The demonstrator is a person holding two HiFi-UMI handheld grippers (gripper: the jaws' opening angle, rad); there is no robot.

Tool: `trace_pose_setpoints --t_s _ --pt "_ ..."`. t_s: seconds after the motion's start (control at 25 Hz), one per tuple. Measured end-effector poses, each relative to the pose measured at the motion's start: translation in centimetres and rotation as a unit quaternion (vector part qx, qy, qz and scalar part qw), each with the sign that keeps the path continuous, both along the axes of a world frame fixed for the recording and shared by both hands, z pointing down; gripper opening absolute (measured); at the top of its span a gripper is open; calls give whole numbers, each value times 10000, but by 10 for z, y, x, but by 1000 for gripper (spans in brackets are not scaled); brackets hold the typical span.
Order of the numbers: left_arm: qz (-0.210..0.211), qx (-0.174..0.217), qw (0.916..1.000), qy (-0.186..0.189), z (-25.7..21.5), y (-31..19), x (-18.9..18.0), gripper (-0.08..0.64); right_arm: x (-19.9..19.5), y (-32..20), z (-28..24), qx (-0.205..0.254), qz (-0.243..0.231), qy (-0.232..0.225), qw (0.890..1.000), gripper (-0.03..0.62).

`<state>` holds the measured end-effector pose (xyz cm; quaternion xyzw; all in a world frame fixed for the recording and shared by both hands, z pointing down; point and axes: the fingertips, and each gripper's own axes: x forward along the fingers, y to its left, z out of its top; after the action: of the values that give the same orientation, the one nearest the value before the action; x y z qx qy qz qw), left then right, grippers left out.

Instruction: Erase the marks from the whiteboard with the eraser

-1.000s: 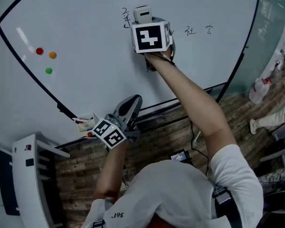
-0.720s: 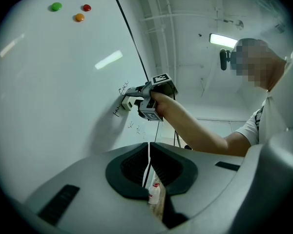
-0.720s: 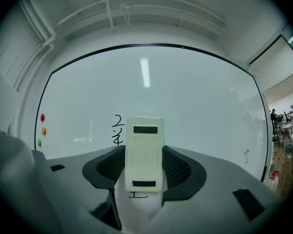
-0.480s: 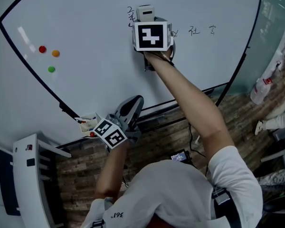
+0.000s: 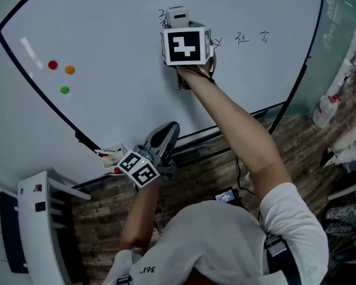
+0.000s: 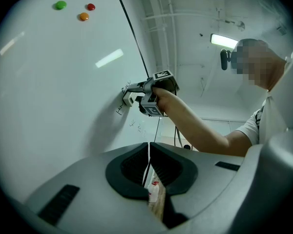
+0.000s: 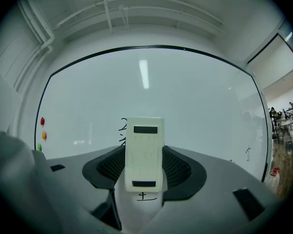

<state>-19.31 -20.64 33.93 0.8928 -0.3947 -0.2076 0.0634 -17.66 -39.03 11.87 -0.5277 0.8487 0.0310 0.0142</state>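
Observation:
The whiteboard (image 5: pixel 118 52) carries black handwritten marks (image 5: pixel 161 20) at top centre, and more marks (image 5: pixel 242 38) to the right. My right gripper (image 5: pixel 179 25) is shut on the white eraser (image 5: pixel 178 16) and holds it against the board, right beside the leftmost marks. In the right gripper view the eraser (image 7: pixel 144 152) stands upright between the jaws, with marks (image 7: pixel 123 126) showing at its left edge and below it. My left gripper (image 5: pixel 164 132) hangs low by the board's bottom edge, shut with nothing in it. From the left gripper view the eraser (image 6: pixel 128 98) touches the board.
Red (image 5: pixel 53 65), orange (image 5: pixel 69 69) and green (image 5: pixel 64 89) magnets sit on the board's left side. A small tray with markers (image 5: pixel 110 157) hangs at the lower edge. A white rack (image 5: pixel 41 218) stands at left, a bottle (image 5: pixel 326 108) at right on the wooden floor.
The right gripper with the eraser has shifted slightly along the board by the leftmost marks. The left gripper has stayed in place.

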Motion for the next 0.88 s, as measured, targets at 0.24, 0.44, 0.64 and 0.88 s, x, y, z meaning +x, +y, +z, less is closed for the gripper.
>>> trace_pose_setpoints --t_s 0.24,0.44,0.64,0.88 --pt "-14 -31 10000 28 3 2 -2 11 -2 2 -2 41 21 -42 10000 255" --pt "-15 -37 10000 36 4 2 -4 11 -5 3 -1 20 -12 -22 10000 255" --pt "-17 -48 10000 38 6 3 -7 11 -7 2 0 -32 -67 -42 10000 255" --pt "6 -97 9999 47 10 2 -8 11 -7 4 -3 81 -44 27 10000 253"
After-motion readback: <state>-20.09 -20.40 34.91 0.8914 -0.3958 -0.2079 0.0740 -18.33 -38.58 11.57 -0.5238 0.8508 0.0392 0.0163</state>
